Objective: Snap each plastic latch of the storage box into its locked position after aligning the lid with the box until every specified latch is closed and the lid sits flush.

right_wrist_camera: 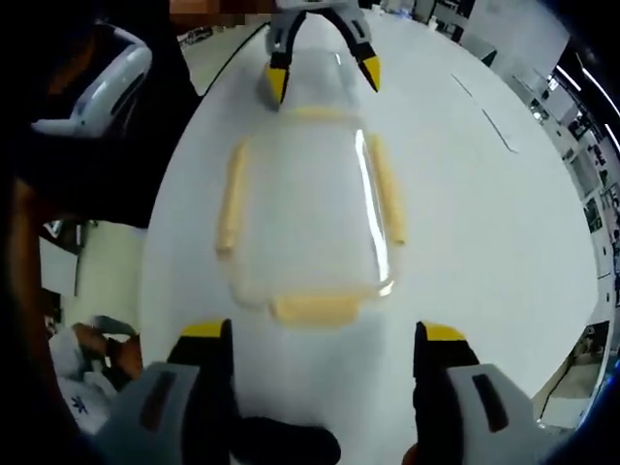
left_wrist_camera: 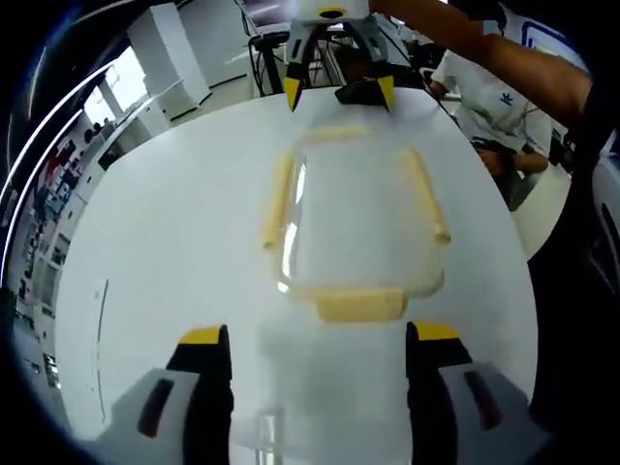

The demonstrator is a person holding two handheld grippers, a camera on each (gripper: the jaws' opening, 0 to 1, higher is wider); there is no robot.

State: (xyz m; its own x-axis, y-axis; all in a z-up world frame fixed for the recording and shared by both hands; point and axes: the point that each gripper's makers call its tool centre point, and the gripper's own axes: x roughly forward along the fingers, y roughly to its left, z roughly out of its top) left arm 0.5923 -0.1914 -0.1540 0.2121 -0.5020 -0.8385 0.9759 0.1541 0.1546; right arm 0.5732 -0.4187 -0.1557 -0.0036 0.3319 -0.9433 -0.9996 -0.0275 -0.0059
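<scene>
A clear plastic storage box (left_wrist_camera: 358, 228), rectangular with rounded corners, is seen lying flat on a smooth white round table (left_wrist_camera: 165, 242); its transparent lid (right_wrist_camera: 305, 208) is in place, glossy enough to catch a bright streak of light along one long edge. Four pale yellow latches (left_wrist_camera: 360, 305) are set around the box, one on each side; the long-side latches are narrow strips and the end latches are shorter and broader; whether they are snapped shut cannot be told. The left gripper (left_wrist_camera: 320, 339) is held just short of one end of the box, its grey, yellow-tipped jaws spread wide with nothing between them; the right gripper (right_wrist_camera: 325, 339) is held at the opposite end, jaws likewise parted and empty. Each gripper is seen across the box from the other. Beyond the table from the box, a person's arm (left_wrist_camera: 484, 44) and white-walled room fittings are visible.
</scene>
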